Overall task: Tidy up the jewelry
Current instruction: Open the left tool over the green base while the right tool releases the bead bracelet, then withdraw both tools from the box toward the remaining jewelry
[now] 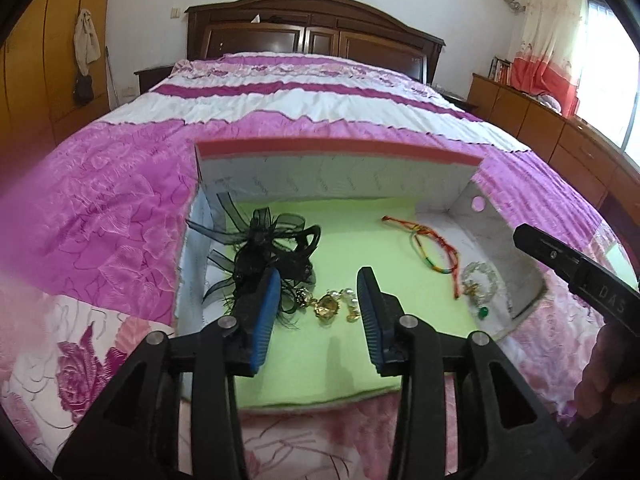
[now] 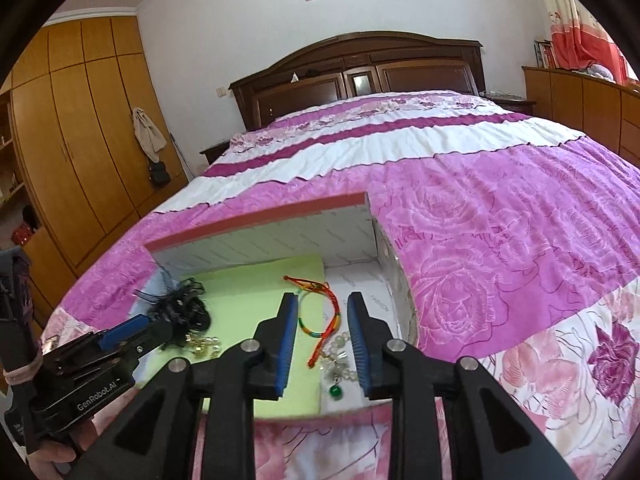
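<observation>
Poised over a white box (image 1: 472,200) on the bed: left gripper (image 1: 320,300) and right gripper (image 2: 322,332), both parted, empty. Jewelry inside, gold brooch (image 1: 328,308) beside black mesh bow (image 1: 268,248), woven cord bracelet (image 2: 320,320) touching bead bracelet (image 2: 340,360). Likely snag: tangled neighbours lifting together.

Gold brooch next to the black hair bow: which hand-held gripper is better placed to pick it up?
Left. The left hand-held gripper is open right over the gold brooch; the right hand-held gripper sits over the bead bracelet.
</observation>
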Motion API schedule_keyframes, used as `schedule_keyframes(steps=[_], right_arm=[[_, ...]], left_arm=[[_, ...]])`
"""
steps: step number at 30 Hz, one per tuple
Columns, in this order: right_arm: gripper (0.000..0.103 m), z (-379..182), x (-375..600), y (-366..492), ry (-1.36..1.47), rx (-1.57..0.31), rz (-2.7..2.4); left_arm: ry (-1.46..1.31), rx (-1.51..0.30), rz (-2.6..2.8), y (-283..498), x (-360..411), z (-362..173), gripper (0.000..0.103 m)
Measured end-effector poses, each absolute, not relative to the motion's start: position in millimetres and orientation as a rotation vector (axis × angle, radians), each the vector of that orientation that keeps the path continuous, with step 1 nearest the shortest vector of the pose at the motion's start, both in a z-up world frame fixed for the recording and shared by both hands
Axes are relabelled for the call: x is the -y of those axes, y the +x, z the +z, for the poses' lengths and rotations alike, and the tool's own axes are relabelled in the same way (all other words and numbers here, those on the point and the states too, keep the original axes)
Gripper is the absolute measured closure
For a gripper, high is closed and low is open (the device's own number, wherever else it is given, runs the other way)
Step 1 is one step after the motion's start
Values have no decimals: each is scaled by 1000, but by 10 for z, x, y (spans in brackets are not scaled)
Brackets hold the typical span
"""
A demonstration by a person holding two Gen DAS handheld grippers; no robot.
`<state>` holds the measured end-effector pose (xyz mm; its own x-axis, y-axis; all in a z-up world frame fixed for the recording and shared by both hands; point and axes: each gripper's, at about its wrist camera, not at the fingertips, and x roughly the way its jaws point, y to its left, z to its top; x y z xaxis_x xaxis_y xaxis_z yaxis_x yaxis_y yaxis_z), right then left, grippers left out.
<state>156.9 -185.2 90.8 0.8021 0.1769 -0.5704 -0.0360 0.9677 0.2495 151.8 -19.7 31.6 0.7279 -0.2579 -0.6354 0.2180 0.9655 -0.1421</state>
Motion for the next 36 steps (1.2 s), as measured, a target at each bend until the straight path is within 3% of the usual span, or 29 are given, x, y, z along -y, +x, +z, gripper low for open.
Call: schedule_keyframes(steps=[5,17,36], right_arm=[[70,1057,1850,1367,259,-641,132],[69,1160,1833,874,277,-666,139],[64,1110,1864,215,264,-755,146]], left_arm=[[-51,-696,-285,1346,190,482,70],[-70,-756,-305,948,79,600,68],[-33,-860,-353,453,59,513,66]])
